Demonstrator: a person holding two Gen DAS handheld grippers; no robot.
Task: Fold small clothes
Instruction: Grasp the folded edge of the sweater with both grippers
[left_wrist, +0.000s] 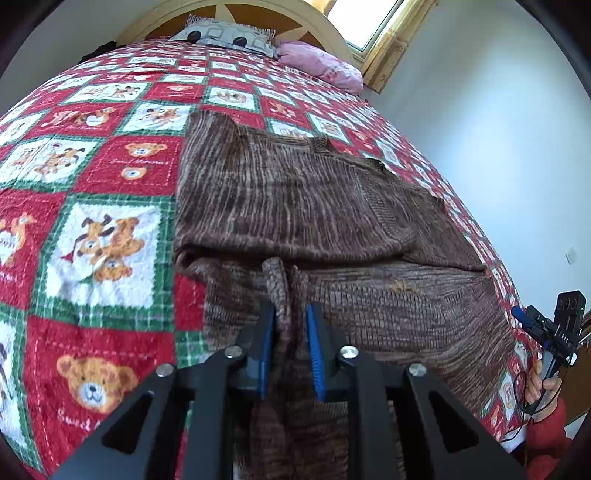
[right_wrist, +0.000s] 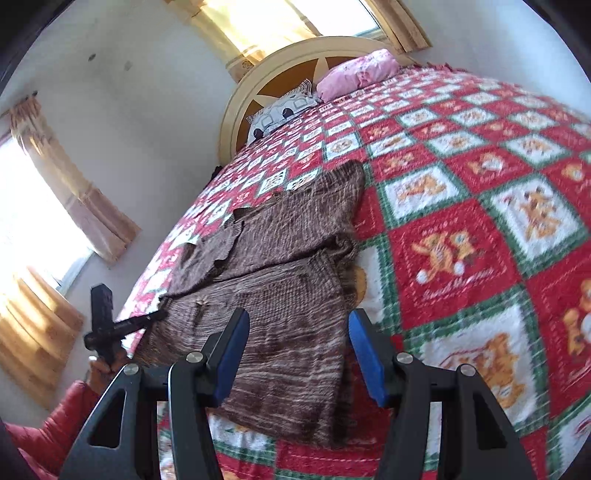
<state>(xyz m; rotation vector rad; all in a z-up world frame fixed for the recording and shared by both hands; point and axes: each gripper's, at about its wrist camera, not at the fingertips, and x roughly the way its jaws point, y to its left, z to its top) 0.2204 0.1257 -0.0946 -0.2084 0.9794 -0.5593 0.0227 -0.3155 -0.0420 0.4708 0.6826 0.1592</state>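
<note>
A brown knitted sweater (left_wrist: 303, 206) lies flat on a red, green and white teddy-bear quilt (left_wrist: 99, 177). My left gripper (left_wrist: 291, 325) is shut on a bunched fold of the sweater's near edge, the knit pinched between its blue pads. In the right wrist view the sweater (right_wrist: 280, 280) lies spread ahead, and my right gripper (right_wrist: 299, 332) is open just above its near part, holding nothing. The left gripper (right_wrist: 155, 315) shows there at the sweater's left edge, and the right gripper (left_wrist: 524, 317) shows at the far right of the left wrist view.
A grey patterned pillow (left_wrist: 229, 35) and a pink pillow (left_wrist: 321, 62) lie at the head of the bed by a round wooden headboard (right_wrist: 258, 85). Curtained windows (right_wrist: 40, 206) are on the wall left of the bed. The person's red sleeve (right_wrist: 48, 432) is low left.
</note>
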